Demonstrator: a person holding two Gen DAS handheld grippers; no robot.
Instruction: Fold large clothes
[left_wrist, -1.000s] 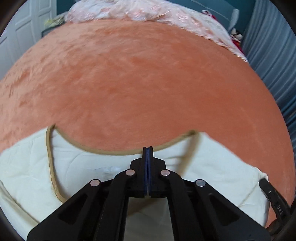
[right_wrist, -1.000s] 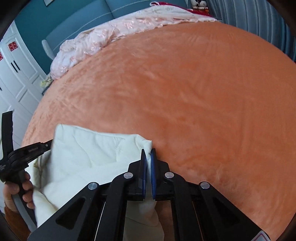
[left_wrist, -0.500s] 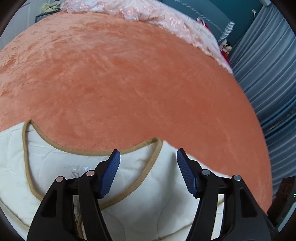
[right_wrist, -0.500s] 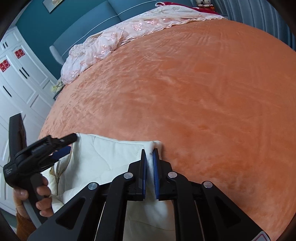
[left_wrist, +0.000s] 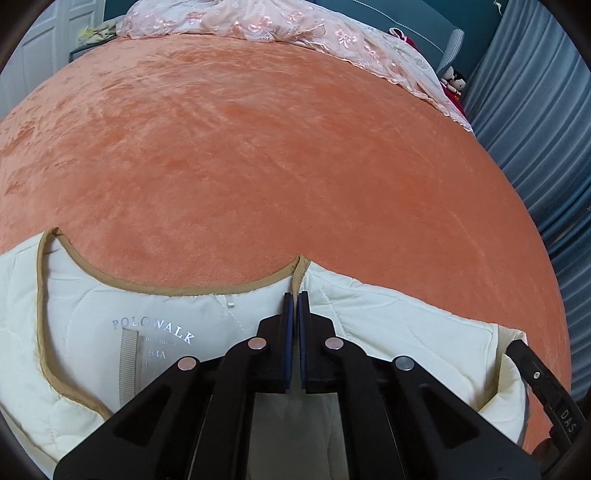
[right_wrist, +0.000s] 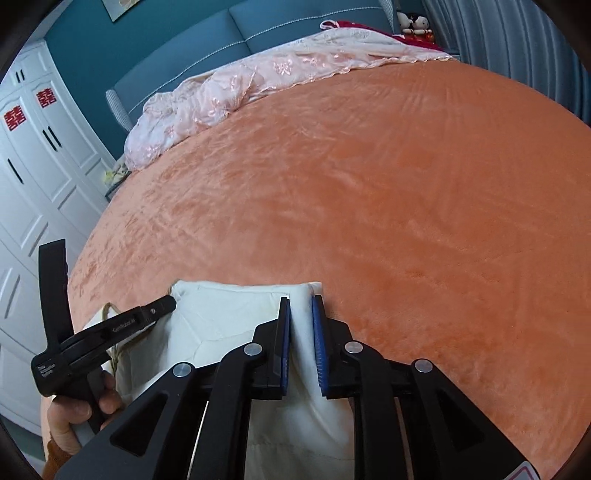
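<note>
Both tongs: left (left_wrist: 295, 295) pinches jacket (left_wrist: 388, 325); right (right_wrist: 300, 301) opening around it.

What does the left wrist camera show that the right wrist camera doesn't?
Only the left wrist view shows the jacket's tan-trimmed neckline and its POLOWALK label. Only the right wrist view shows the white wardrobe, the hand holding the left gripper, and the jacket's folded corner between the opening right gripper. Both show the orange bedspread, the pink lace cover and the dolls.
</note>
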